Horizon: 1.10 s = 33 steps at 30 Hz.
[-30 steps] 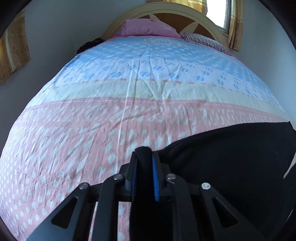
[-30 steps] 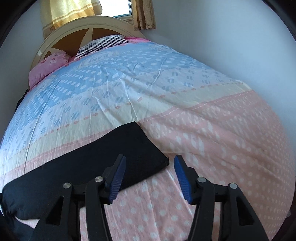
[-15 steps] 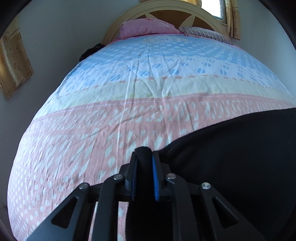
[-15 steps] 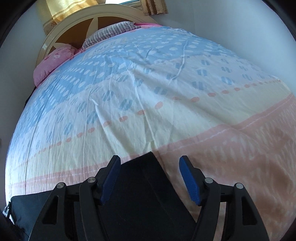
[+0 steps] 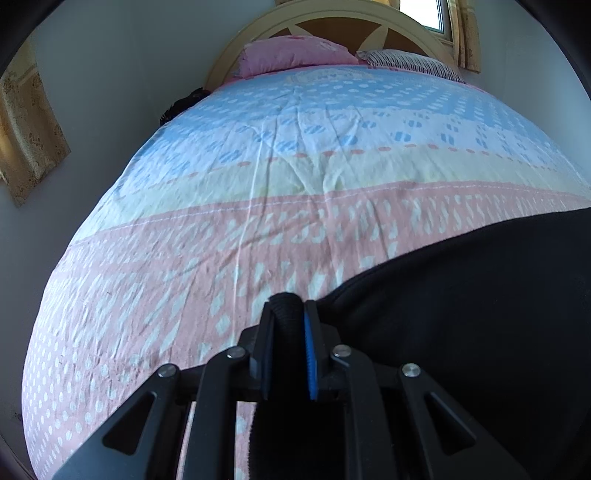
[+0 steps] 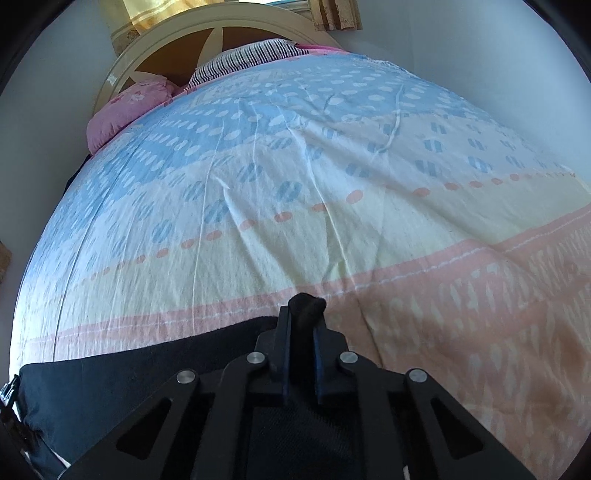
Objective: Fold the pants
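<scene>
The black pants (image 5: 480, 314) lie across the near, pink part of the bed. In the left wrist view they stretch away to the right. My left gripper (image 5: 288, 314) is shut on a bunched end of the pants. In the right wrist view the pants (image 6: 129, 387) stretch away to the left. My right gripper (image 6: 301, 314) is shut on the other end of the pants, and a tuft of black cloth sticks out between its fingers.
The bed has a sheet (image 5: 314, 166) in pink, yellow and blue bands. A pink pillow (image 5: 295, 55) and a striped pillow (image 5: 410, 61) lie against the curved headboard (image 6: 207, 33). Walls stand close on both sides of the bed.
My right gripper moved forward over the pants' end and closed on it; one second ago it was open. My left gripper stayed shut on its end and shifted slightly.
</scene>
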Each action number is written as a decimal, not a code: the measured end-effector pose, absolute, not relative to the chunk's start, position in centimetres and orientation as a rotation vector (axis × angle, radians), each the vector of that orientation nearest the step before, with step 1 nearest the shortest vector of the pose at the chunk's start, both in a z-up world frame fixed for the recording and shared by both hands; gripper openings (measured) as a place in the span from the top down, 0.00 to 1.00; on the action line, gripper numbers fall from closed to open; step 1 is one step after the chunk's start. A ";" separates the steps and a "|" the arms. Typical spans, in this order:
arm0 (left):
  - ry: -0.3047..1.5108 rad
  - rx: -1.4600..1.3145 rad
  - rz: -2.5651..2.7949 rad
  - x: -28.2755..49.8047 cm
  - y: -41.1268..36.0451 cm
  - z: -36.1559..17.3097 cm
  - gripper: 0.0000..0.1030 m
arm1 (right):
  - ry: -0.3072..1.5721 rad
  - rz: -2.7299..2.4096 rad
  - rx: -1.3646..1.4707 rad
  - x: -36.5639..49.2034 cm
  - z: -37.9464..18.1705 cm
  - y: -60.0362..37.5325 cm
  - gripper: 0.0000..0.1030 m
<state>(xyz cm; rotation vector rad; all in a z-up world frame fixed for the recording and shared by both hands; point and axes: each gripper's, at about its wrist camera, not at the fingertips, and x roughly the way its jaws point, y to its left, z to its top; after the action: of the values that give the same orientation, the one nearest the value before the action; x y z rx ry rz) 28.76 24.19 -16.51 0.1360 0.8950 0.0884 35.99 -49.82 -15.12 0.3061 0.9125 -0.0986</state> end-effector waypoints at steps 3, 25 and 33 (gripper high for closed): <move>0.899 0.158 0.068 28.7 24.0 -16.0 0.88 | 0.861 -0.094 0.299 34.2 -13.1 -49.8 0.92; 0.579 -0.144 -0.166 15.9 26.9 -9.0 0.88 | 0.680 -0.122 0.333 14.5 -9.8 -52.8 0.93; 0.596 -0.189 -0.207 12.6 27.8 -12.0 0.88 | 0.730 -0.138 0.348 10.5 -12.5 -53.8 0.93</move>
<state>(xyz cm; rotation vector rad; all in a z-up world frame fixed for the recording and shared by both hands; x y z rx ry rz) 12.59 27.85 -11.95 -0.1892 0.5960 -0.2075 10.47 -53.77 -12.51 0.3483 0.7300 -0.1378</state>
